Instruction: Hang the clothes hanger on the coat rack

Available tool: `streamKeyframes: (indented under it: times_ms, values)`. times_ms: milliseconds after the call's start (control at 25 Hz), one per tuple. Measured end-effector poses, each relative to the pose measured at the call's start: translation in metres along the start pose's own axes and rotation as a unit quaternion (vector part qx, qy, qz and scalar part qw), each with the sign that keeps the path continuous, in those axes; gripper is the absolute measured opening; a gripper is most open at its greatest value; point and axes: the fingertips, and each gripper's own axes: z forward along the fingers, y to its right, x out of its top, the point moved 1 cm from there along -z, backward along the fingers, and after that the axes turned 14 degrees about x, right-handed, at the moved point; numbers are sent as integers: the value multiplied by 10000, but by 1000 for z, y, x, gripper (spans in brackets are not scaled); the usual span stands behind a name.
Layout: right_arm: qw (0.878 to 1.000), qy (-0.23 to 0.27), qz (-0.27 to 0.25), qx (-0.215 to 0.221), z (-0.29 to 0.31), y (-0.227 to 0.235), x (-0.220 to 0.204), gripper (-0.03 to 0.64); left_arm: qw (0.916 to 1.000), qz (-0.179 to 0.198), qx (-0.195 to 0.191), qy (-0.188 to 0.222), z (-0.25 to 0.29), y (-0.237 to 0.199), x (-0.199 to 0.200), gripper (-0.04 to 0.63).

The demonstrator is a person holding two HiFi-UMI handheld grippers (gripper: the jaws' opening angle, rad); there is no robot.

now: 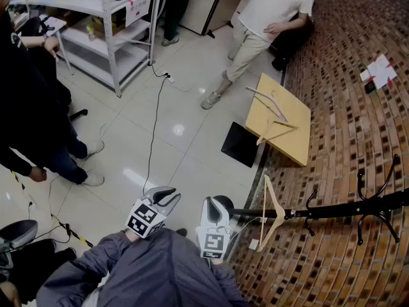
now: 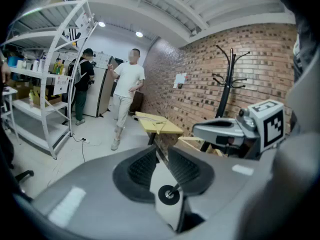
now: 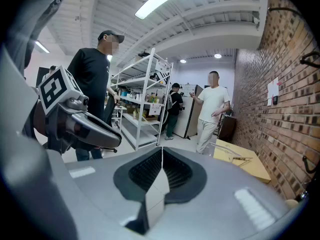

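- The wearer's grey sleeves (image 1: 147, 270) fill the bottom of the head view, with both grippers held out side by side just above them.
- The left gripper (image 1: 165, 197) has its ribbed pads a narrow gap apart. Only floor shows through the gap, and nothing is held.
- The right gripper (image 3: 161, 151) has its pads pressed flat together in a single seam, with nothing caught between them.
- The wooden clothes hanger (image 1: 271, 213) hangs on the black coat rack (image 1: 332, 208), just beyond the right gripper's tips and clear of both grippers.
- Its hook seems to sit on the rack's pole close to a lower peg, though the contact is too small to be sure of.
- The coat rack stands against the brick wall (image 1: 345, 37), its curved pegs spreading at the far end.
- A low yellow table (image 1: 291, 142) stands against the same wall farther on, with two more wooden hangers (image 1: 268, 104) lying on its top.
- A black mat (image 1: 239, 144) lies on the tiled floor beside the table.
- A person in a white shirt (image 1: 268, 11) stands past the table, and another in dark clothes (image 1: 32, 107) stands at the left edge.
- A white shelving unit (image 1: 108, 24) holds assorted goods at the upper left, and a cable (image 1: 153, 126) trails from it across the floor.
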Motion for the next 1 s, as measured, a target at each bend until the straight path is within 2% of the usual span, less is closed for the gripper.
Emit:
streamKeyframes:
  times_ms: [640, 1000]
  values:
    - [9999, -71, -84, 31, 19, 1, 5, 12, 10000, 2, -15, 69, 10, -14, 7, 77]
    - [9999, -78, -85, 13, 39, 21, 9, 17, 10000, -7, -28, -30, 30, -27, 14, 77]
